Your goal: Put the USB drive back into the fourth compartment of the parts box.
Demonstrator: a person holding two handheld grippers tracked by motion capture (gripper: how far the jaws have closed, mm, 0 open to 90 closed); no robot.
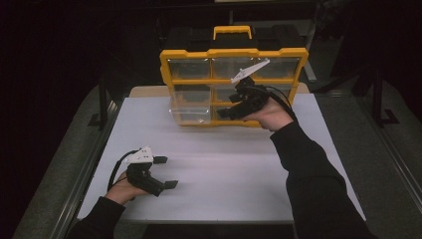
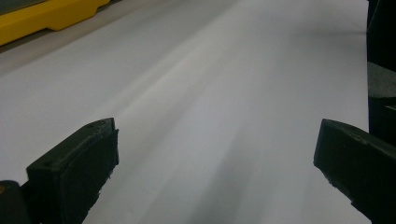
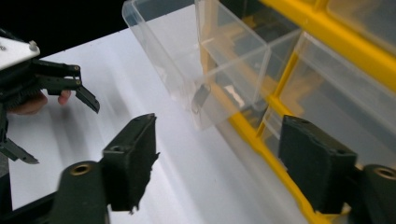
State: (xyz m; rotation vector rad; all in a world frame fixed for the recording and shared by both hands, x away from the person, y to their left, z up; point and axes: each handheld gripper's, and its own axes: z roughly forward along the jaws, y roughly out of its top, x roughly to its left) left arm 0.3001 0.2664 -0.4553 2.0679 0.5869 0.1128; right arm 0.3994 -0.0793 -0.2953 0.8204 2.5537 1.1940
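High view: right gripper (image 1: 233, 110) sits at the organizer (image 1: 234, 50) front, beside the pulled-out drawer (image 1: 190, 113), which juts toward the person; left gripper (image 1: 166, 172) rests well apart on bare table (image 1: 224, 169).
Left gripper view: jaws released, empty.
Right gripper view: jaws parted, nothing between; drawer (image 3: 196, 70) lies ahead, slightly left, clear table on its left.

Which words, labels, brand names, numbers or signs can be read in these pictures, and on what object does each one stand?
None: no readable text stands on the yellow organizer box, its clear drawers, the white table sheet or either gripper.
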